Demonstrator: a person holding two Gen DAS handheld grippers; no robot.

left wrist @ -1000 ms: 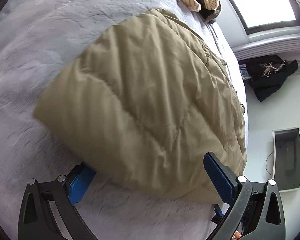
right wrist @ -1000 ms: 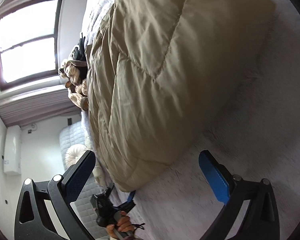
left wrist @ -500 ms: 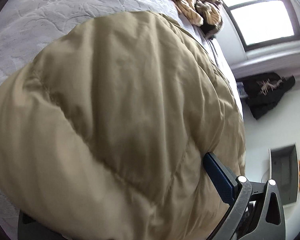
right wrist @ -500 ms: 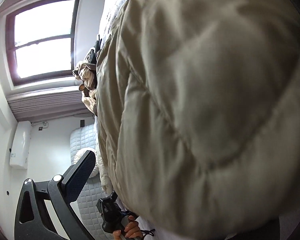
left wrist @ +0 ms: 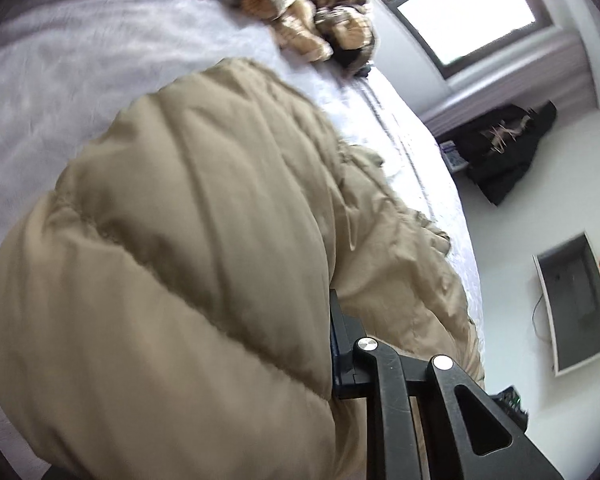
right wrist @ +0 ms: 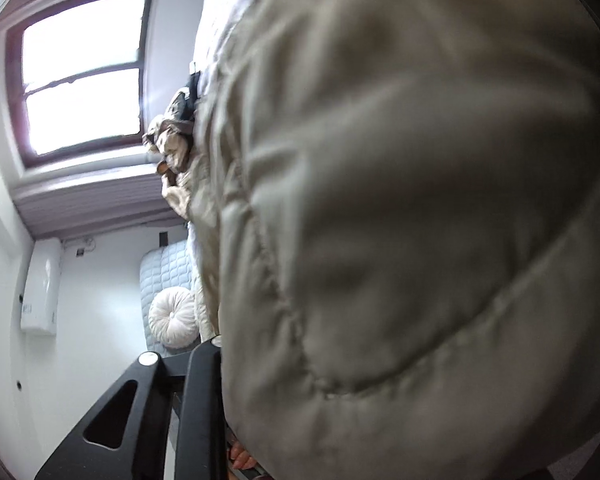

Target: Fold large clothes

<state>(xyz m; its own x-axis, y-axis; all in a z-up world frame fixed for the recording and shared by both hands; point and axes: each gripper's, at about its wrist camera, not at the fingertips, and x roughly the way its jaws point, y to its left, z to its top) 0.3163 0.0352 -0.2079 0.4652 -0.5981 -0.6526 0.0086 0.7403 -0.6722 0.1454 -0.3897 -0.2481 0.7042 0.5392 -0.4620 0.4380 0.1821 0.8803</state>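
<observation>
A puffy tan quilted jacket [left wrist: 200, 240] lies on the grey bed [left wrist: 80, 60] and fills most of both views. My left gripper [left wrist: 300, 320] is closing on the jacket's near edge: one black finger [left wrist: 340, 332] presses into the fabric and the other is hidden under it. The same jacket [right wrist: 400, 220] bulges close to the lens in the right wrist view. My right gripper [right wrist: 296, 352] is closing on it too, with one finger [right wrist: 204, 368] against the padding and the other covered.
A heap of brown patterned clothes [left wrist: 308, 20] lies at the bed's far end below a window [left wrist: 468, 12]. A black coat [left wrist: 504, 148] and a white box [left wrist: 572, 312] are beside the bed. A round white cushion [right wrist: 174, 316] rests on a quilted mattress [right wrist: 164, 268].
Both grippers stood wide open before the jacket's edge, then slid onto it. Their jaws have now closed on the padding, and the left one has lifted with it.
</observation>
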